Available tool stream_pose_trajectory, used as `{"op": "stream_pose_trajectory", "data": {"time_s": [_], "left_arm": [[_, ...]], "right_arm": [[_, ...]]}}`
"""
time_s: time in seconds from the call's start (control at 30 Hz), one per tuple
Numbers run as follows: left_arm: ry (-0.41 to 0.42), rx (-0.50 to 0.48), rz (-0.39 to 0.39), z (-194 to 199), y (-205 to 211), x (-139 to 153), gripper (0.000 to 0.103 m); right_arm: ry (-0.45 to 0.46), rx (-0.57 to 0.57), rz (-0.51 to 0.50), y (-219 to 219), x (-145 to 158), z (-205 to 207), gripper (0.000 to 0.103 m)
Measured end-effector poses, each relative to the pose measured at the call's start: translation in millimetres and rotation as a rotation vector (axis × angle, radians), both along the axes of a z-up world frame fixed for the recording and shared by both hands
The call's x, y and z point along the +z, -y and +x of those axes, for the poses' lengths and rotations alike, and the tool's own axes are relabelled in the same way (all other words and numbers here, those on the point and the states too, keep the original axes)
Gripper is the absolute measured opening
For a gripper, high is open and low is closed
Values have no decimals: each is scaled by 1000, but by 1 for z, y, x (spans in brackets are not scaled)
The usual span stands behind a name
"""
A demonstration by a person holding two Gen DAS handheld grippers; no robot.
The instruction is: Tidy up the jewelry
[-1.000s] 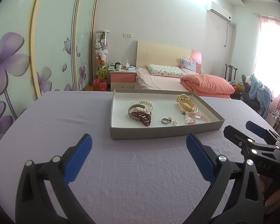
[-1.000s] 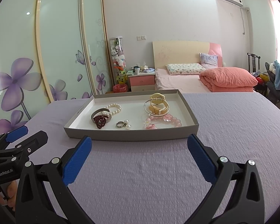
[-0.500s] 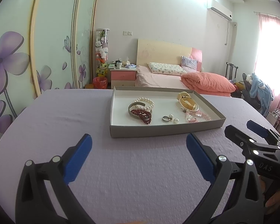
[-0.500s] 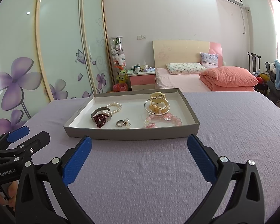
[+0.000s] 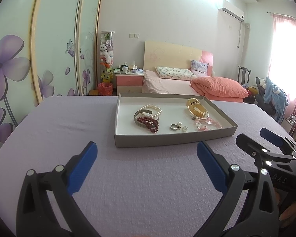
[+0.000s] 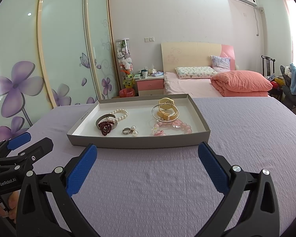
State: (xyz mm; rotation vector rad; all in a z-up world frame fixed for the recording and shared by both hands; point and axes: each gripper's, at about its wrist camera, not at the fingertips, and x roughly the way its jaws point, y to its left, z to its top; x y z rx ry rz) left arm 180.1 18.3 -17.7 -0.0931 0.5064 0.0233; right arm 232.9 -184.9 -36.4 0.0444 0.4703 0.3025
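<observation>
My left gripper (image 5: 147, 165) and my right gripper (image 6: 147, 165) both hang over the near edge of the lilac-covered table (image 6: 148, 187), jaws spread wide with nothing between the blue pads, side by side and pointed at the tray, as I judge so that either can reach it. Beyond them, toward the far edge, sits the shallow grey tray (image 6: 140, 142), white inside, holding all the jewelry. In its near part lie a dark red bead bracelet (image 6: 106, 127) over a silver cuff (image 6: 99, 120), a ring (image 6: 125, 131) just beside two pearl earrings (image 6: 134, 131), and a pink bead bracelet (image 6: 175, 126). Farther in lie a pearl bracelet (image 6: 122, 114) and a cream watch (image 6: 166, 108) inside a thin bangle (image 6: 155, 115). The pieces lie in loose overlapping clusters, so this would fit jewelry gathered into the tray or waiting to be sorted.
</observation>
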Motion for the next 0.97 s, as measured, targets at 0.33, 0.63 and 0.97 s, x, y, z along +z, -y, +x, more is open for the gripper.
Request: {"op": "stream_pose_trajectory", "data": {"time_s": [0.33, 0.63, 0.97], "left_arm": [[0, -3, 2, -1, 2, 0, 101], [0, 4, 5, -1, 3, 1, 101], [-8, 6, -4, -1, 0, 0, 101]], "right_arm": [[0, -1, 0, 0, 0, 1, 102], [-1, 0, 0, 1, 0, 1, 102], [-1, 0, -1, 1, 0, 1, 102]]}}
